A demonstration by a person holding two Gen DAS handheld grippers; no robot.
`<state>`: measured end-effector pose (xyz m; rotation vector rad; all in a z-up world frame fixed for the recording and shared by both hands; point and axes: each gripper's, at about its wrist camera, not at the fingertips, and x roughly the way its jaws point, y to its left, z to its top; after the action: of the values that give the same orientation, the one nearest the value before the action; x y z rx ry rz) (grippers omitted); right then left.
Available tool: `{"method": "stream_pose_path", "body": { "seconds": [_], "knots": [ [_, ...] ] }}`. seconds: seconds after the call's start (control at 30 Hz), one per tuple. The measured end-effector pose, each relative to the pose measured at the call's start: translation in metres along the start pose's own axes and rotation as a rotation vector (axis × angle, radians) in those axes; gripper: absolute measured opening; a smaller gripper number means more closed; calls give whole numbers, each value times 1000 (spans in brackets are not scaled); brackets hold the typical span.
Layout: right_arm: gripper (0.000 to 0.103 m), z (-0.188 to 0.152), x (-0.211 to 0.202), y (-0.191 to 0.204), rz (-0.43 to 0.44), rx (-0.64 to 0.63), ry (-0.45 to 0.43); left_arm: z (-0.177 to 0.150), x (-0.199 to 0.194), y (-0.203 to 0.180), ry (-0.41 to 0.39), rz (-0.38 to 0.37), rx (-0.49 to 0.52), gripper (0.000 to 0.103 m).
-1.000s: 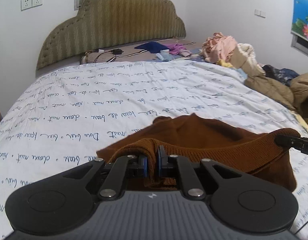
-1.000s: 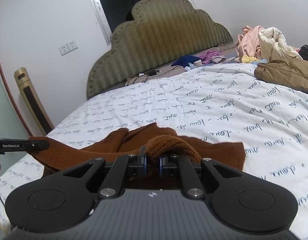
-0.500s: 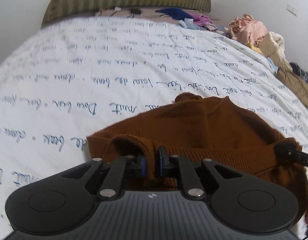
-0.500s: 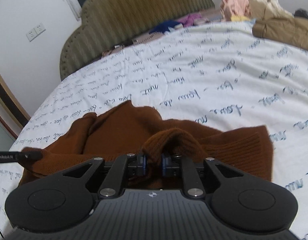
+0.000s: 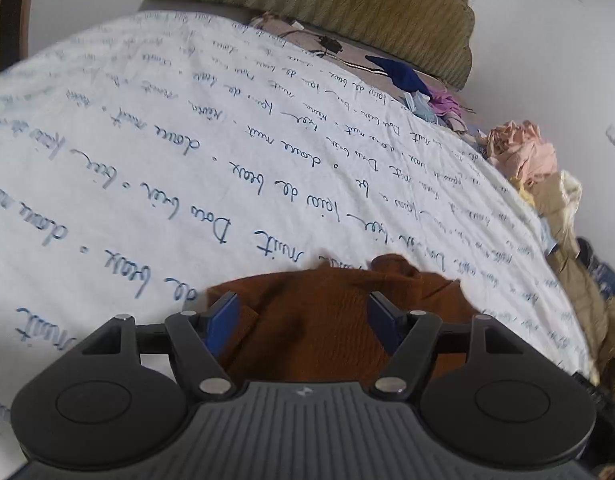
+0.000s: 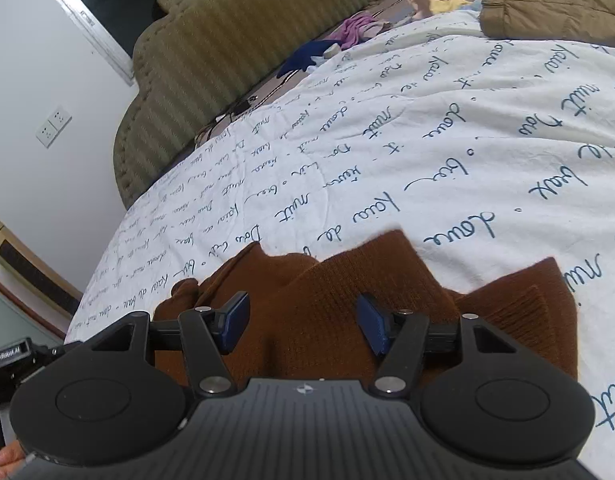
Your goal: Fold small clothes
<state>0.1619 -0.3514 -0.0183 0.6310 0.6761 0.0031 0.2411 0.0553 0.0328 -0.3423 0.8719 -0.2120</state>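
A small brown knit garment (image 5: 319, 316) lies folded on the white bedsheet with blue script (image 5: 187, 160). My left gripper (image 5: 303, 320) is open, its blue pads spread wide just above the garment, holding nothing. In the right wrist view the same brown garment (image 6: 319, 300) lies flat on the sheet (image 6: 447, 140). My right gripper (image 6: 301, 322) is open too, its pads apart over the cloth. The left gripper's body (image 6: 7, 360) shows at the left edge of the right wrist view.
An olive padded headboard (image 6: 227, 40) stands at the far end. A blue cloth (image 5: 403, 74) and purple cloth (image 5: 443, 102) lie near it. A pile of pink and beige clothes (image 5: 523, 152) and a tan jacket (image 6: 547, 8) sit along the right side.
Both grippers were shut on folds of the brown garment. They lowered it onto the sheet, then opened and let it go. Both cameras now tilt down toward the bed.
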Motion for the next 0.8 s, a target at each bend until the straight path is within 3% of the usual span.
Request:
{"method": "stream_pose_path", "body": {
  "seconds": [0.23, 0.3, 0.4, 0.43, 0.5, 0.57, 0.8],
  "knots": [
    [74, -32, -25, 16, 41, -132, -2, -51, -14, -41, -134, 206, 329, 70],
    [75, -45, -27, 24, -19, -217, 5, -64, -7, -46, -120, 256, 379, 70],
    [75, -67, -37, 41, -221, -422, -42, -82, -4, -44, -98, 305, 391, 70],
    [80, -75, -44, 45, -261, -478, -75, -88, -6, -42, -104, 304, 391, 70],
    [91, -86, -56, 46, -266, -510, -109, -99, -9, -41, -111, 312, 393, 70],
    [91, -93, -62, 40, -238, -484, -99, -106, -12, -40, -119, 321, 393, 70],
    [94, -114, -52, 31, -257, -493, -77, -117, -14, -37, -122, 333, 396, 74]
  ]
}}
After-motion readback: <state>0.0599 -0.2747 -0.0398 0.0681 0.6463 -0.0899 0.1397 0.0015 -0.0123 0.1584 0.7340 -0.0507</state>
